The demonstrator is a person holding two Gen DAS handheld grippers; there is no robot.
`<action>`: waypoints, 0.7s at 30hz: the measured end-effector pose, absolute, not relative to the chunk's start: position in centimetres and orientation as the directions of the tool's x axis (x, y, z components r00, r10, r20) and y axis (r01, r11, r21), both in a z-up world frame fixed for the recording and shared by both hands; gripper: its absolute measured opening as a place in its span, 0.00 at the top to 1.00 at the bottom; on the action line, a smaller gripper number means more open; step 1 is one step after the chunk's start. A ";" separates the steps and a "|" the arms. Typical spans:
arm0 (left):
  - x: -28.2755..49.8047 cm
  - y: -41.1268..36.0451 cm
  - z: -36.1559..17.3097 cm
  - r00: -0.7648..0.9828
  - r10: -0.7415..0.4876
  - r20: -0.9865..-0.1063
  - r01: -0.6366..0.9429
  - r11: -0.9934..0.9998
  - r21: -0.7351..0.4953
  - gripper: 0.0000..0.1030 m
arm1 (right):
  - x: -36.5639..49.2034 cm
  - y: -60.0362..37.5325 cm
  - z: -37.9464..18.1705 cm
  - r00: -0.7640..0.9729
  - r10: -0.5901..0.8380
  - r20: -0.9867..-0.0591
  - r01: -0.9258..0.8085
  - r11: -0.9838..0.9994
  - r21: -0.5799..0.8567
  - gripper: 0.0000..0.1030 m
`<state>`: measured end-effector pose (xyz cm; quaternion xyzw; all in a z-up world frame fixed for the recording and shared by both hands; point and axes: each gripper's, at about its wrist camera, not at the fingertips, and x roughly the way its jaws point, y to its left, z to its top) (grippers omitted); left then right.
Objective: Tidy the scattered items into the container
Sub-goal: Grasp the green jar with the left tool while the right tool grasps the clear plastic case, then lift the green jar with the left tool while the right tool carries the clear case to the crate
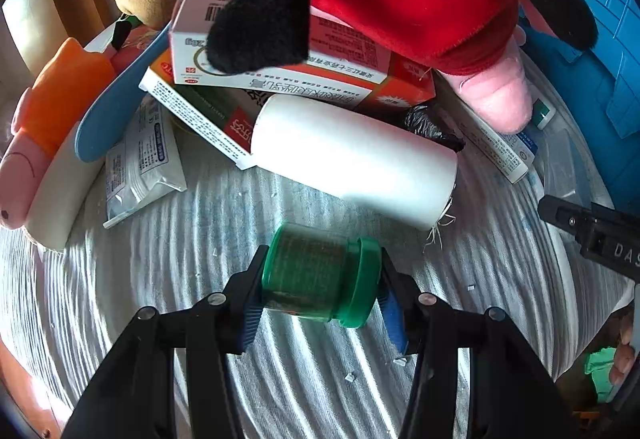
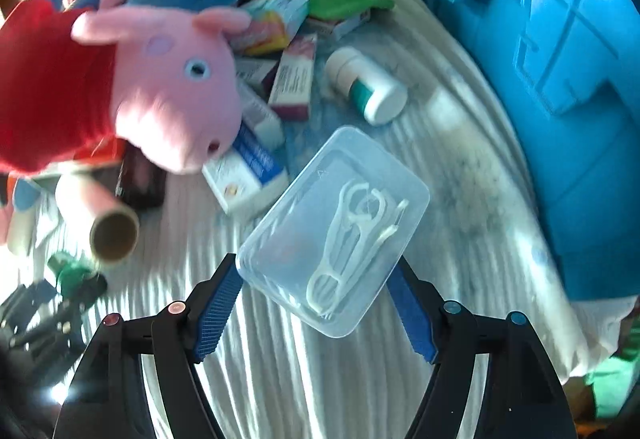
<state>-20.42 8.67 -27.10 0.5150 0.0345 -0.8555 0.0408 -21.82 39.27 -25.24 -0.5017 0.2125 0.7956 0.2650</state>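
Striped white bed sheet (image 2: 460, 167) has a pill bottle (image 2: 366, 85) upper middle, medicine boxes (image 2: 250, 175) left of centre.

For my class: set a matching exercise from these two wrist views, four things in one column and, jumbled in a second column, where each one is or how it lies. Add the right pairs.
Things
1. green jar
2. clear plastic box
3. white roll
4. blue container

Places
A. at the right edge of the bed
B. between the left gripper's jaws
C. lying on its side against the cartons
D. between the right gripper's jaws, floss picks inside

Pairs: 1-B, 2-D, 3-C, 4-A
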 end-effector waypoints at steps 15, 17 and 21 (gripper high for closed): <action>-20.2 8.5 -26.9 -0.473 -0.053 -0.880 0.130 -0.991 -0.010 0.52 | -22.2 40.5 -24.9 -0.373 0.245 -0.895 -0.714 -0.691 0.109 0.29; -20.3 8.6 -26.8 -0.476 -0.064 -0.877 0.131 -0.991 0.002 0.52 | -22.2 40.3 -24.9 -0.364 0.254 -0.896 -0.711 -0.697 0.091 0.30; -20.4 8.8 -26.8 -0.481 -0.068 -0.874 0.133 -0.991 0.004 0.52 | -22.1 40.5 -25.0 -0.352 0.248 -0.902 -0.710 -0.699 0.086 0.29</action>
